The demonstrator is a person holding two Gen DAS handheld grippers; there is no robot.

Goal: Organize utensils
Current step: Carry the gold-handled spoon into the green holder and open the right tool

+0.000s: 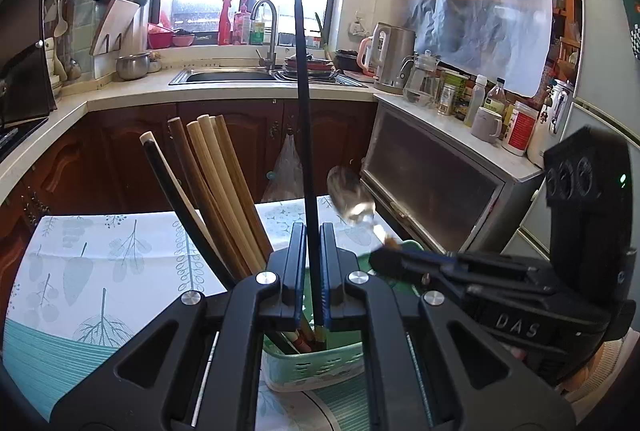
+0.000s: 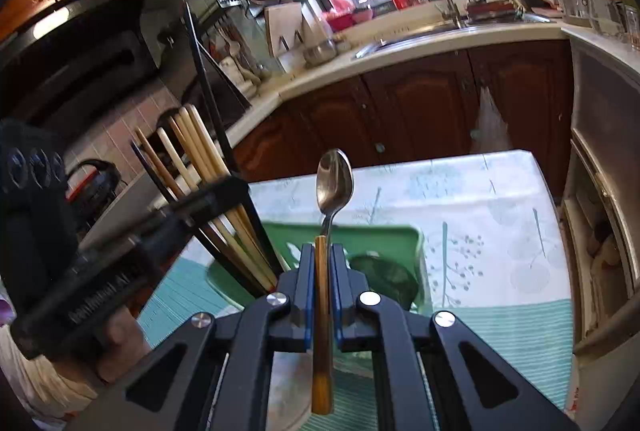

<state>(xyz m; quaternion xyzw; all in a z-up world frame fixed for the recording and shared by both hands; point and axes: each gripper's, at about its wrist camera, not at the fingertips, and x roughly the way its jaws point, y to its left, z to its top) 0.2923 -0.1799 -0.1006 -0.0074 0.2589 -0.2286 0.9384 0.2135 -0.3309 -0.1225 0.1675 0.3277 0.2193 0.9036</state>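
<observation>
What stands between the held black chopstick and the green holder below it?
Nothing visible. The left hand-held gripper holds the black chopstick upright with its lower end already inside the green holder, beside other chopsticks.

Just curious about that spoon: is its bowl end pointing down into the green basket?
No, the spoon stands bowl end up, its wooden handle clamped in the right gripper above the green basket.

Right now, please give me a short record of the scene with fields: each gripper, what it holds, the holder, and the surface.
left gripper: shut on black chopstick, upright
right gripper: shut on spoon, bowl end up
holder: pale green basket with several wooden chopsticks
surface: table with leaf-print cloth
</observation>
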